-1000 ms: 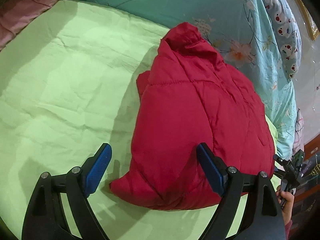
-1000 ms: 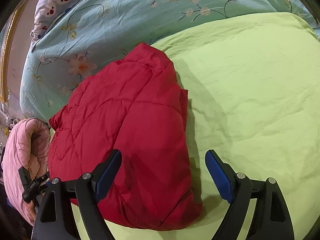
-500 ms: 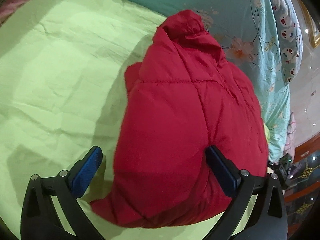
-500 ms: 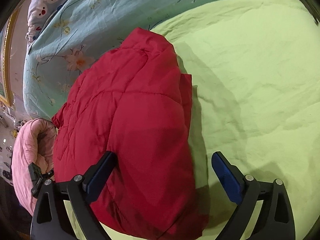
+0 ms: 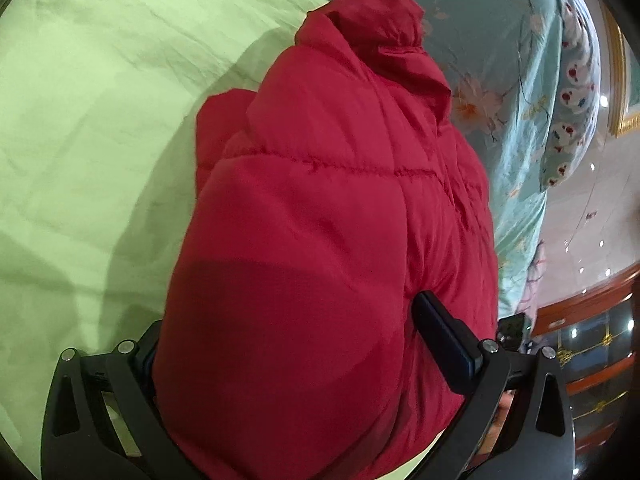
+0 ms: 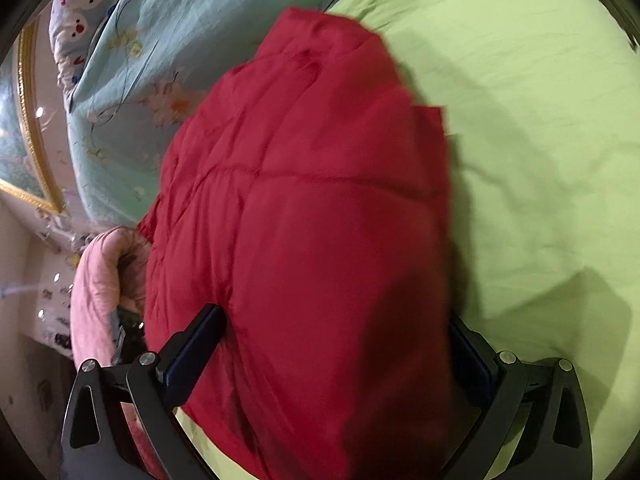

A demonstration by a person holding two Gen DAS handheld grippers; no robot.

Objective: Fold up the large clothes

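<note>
A padded red jacket [image 5: 320,200] lies folded in a thick bundle on the light green sheet [image 5: 80,120], collar end farthest from me. My left gripper [image 5: 288,328] stands wide open astride the bundle's near left part. Its right finger [image 5: 440,332] digs into the padding and its left finger is mostly hidden behind the fabric. In the right wrist view the same jacket [image 6: 312,200] bulges between the jaws of my right gripper [image 6: 334,320], also wide open, at the near right part. Its left finger [image 6: 192,348] lies against the quilting.
A teal floral duvet [image 5: 500,60] is bunched along the far side of the bed, also in the right wrist view [image 6: 160,40]. A pink blanket [image 6: 96,280] lies at the bed's edge beside the jacket. Wooden furniture [image 5: 592,320] stands beyond the bed. Green sheet [image 6: 540,120] stretches to the right.
Both grippers have dropped and moved forward onto the jacket's near edge, and their jaws have spread wider. The bundle now fills the space between each pair of fingers.
</note>
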